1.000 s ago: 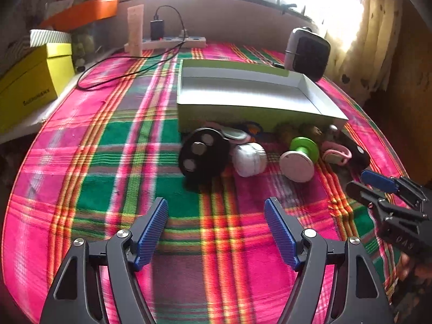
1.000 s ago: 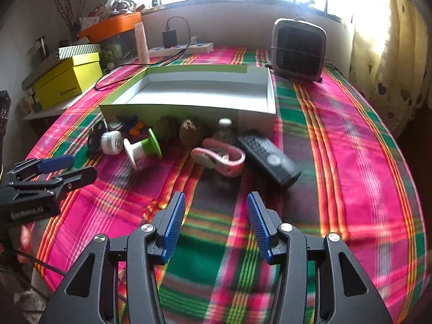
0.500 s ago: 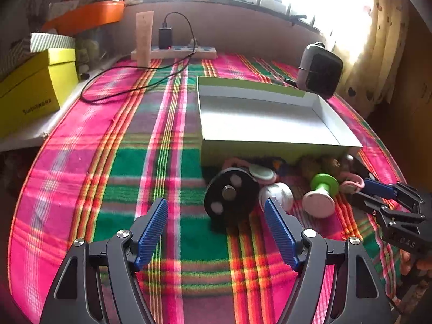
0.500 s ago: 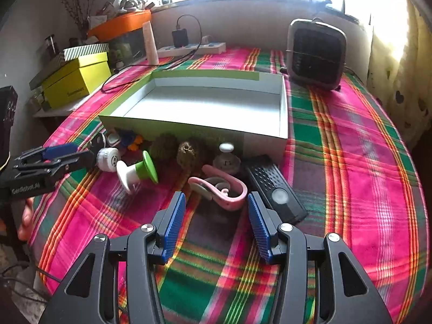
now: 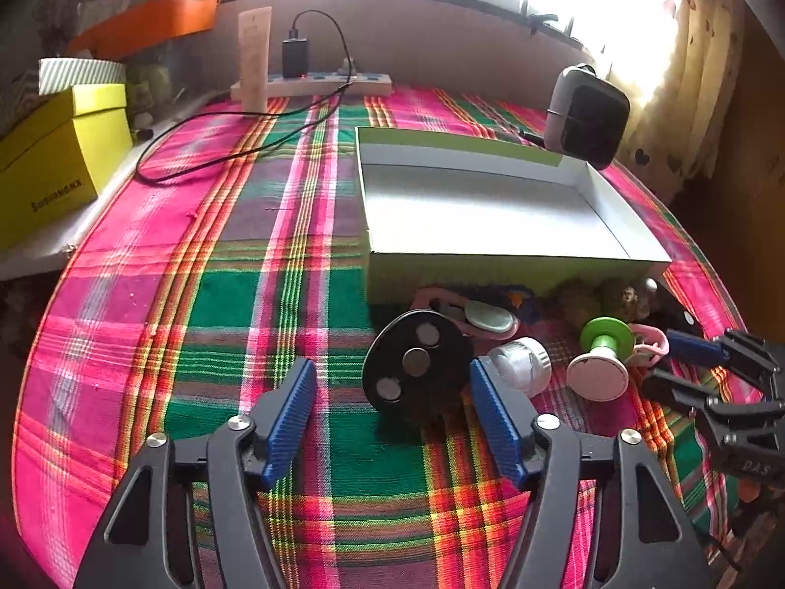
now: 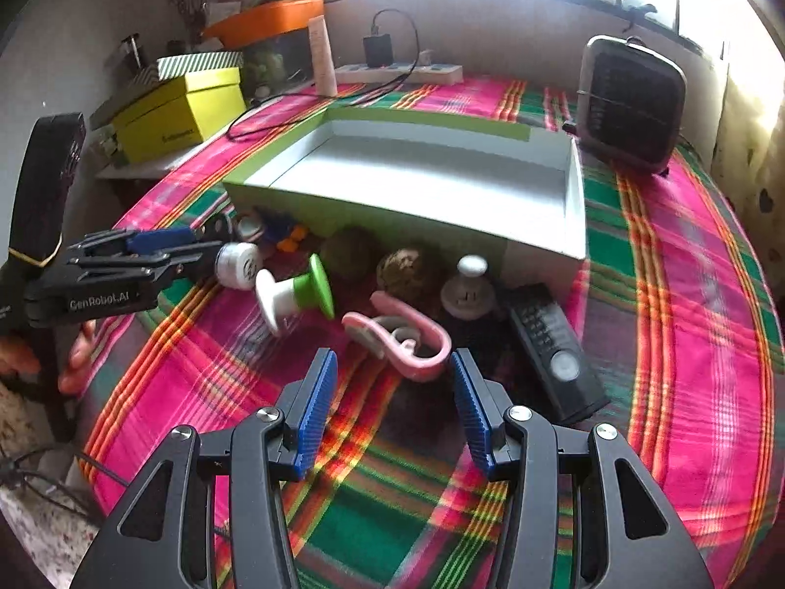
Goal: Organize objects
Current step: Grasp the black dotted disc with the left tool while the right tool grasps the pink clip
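Left wrist view: my left gripper (image 5: pixel 390 410), jaws apart and just closing in, brackets the black disc (image 5: pixel 417 365) before the box (image 5: pixel 490 265); contact unclear. Items behind it are partly hidden.

Right wrist view: my right gripper (image 6: pixel 395 405), jaws open, holds nothing; pink clip (image 6: pixel 402 338) lies ahead, near that box (image 6: pixel 539 245).

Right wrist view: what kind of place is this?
Probably a room in a home: a plaid tablecloth under a curtained window, a power strip with a charger, a small heater.
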`<state>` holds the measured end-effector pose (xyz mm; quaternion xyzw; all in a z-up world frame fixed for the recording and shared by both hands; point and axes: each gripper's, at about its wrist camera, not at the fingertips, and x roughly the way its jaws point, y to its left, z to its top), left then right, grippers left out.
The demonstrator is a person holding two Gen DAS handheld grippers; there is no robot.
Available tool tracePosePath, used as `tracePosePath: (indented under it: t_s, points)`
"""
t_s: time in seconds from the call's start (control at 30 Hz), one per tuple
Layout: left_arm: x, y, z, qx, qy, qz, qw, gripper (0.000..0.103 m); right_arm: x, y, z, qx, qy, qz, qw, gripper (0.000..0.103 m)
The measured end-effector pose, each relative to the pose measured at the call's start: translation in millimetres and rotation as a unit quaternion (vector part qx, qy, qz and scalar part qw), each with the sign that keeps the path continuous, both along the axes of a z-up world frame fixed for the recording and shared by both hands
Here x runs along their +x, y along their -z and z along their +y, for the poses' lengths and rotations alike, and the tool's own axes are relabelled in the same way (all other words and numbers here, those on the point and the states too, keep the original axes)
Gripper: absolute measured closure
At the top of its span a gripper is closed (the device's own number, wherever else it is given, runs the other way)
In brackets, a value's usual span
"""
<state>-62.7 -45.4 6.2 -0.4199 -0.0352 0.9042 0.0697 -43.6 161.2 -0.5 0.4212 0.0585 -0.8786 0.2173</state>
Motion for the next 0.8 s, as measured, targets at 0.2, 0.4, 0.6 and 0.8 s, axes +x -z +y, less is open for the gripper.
tracePosePath:
  t_s: [0.2, 0.4, 0.6, 0.8]
  points:
    - [-7, 0, 3, -0.003, 0.006, -0.001, 1.0, 0.039, -5, 2, -14, 0.033, -0.028, 0.009, 0.999, 0.054]
    - [-9, 0, 6, -0.01, 0.008, -0.001, 0.9999, 0.039, -13, 6, -16, 0.03, -0.033, 0.003, 0.999, 0.054]
    - [-9, 0, 7, -0.013, 0.008, -0.002, 0.9999, 0.048, -11, 5, -16, 0.029, -0.033, 0.004, 0.999, 0.057]
    - [-7, -1, 9, -0.016, 0.011, -0.004, 0.9998, 0.06, -8, 5, -17, 0.032, -0.032, 0.007, 0.999, 0.057]
